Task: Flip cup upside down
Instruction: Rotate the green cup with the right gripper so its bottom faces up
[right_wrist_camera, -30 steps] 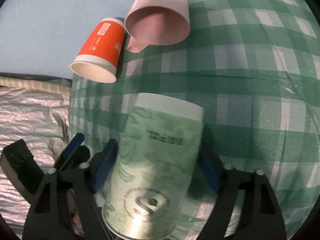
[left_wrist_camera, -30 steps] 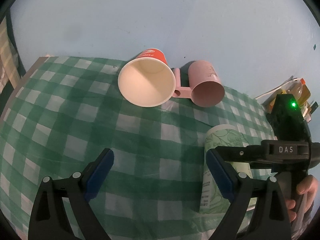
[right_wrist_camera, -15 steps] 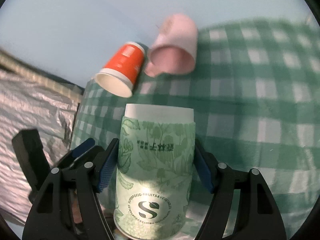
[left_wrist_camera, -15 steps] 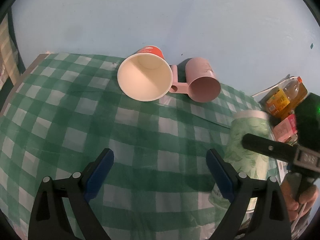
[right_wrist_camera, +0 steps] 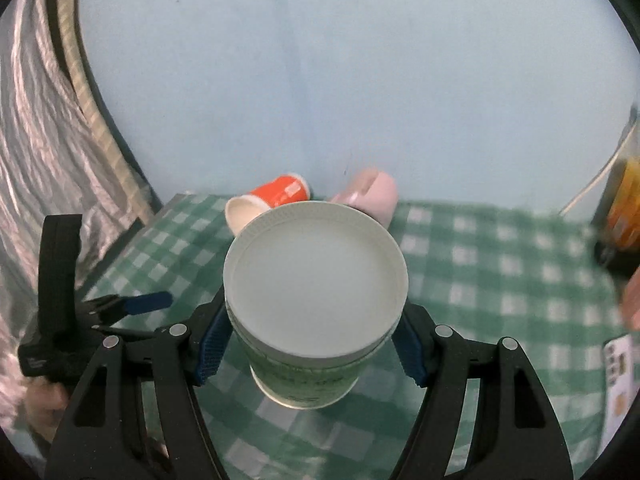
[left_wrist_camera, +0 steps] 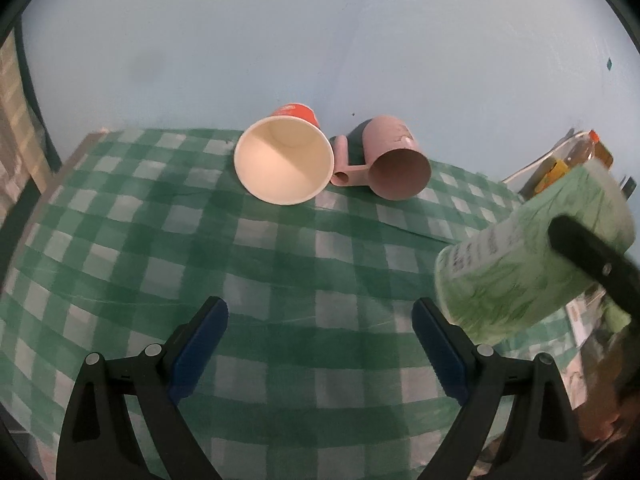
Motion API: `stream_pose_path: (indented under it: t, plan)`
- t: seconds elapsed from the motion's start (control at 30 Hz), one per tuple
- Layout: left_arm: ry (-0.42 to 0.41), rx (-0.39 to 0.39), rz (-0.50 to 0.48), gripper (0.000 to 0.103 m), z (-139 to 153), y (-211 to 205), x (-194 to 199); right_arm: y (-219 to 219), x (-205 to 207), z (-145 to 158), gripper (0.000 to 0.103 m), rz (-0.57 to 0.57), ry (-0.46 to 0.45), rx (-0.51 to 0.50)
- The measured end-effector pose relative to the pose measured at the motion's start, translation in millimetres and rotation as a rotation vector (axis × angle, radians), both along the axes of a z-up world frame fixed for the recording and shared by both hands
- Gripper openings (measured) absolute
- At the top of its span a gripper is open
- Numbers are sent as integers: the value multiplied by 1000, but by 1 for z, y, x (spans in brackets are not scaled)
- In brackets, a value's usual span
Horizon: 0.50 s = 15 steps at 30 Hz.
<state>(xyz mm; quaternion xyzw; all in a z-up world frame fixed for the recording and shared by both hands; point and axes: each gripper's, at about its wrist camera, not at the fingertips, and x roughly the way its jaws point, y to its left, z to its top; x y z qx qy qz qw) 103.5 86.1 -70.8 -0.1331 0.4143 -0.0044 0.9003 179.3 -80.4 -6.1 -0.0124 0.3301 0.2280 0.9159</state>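
Note:
My right gripper point(right_wrist_camera: 310, 344) is shut on a green leaf-print paper cup point(right_wrist_camera: 316, 300) and holds it in the air above the checked cloth, its white lidded end turned toward the camera. In the left wrist view the same cup point(left_wrist_camera: 532, 252) hangs tilted at the right, with a black finger point(left_wrist_camera: 592, 264) of the right gripper across it. My left gripper point(left_wrist_camera: 320, 348) is open and empty, low over the cloth near its front.
A red paper cup point(left_wrist_camera: 285, 159) and a pink mug point(left_wrist_camera: 394, 160) lie on their sides at the back of the green checked tablecloth point(left_wrist_camera: 200, 248), by the blue wall. Bottles point(left_wrist_camera: 580, 156) stand at the far right. Silver foil point(right_wrist_camera: 36, 152) hangs at the left.
My right gripper has lifted the green cup off the cloth and tipped it over, so its end now faces the right wrist camera. My left gripper has stayed open in place.

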Motion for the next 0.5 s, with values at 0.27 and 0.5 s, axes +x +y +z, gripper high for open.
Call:
stream_pose_path:
  t: [0.27, 0.5]
  plan:
    - [-16, 24, -12, 95, 4, -3, -3, 16, -2, 3, 72, -11, -23, -150]
    - [-14, 21, -15, 95, 2, -5, -3, 17, -3, -21, 72, 6, 16, -199]
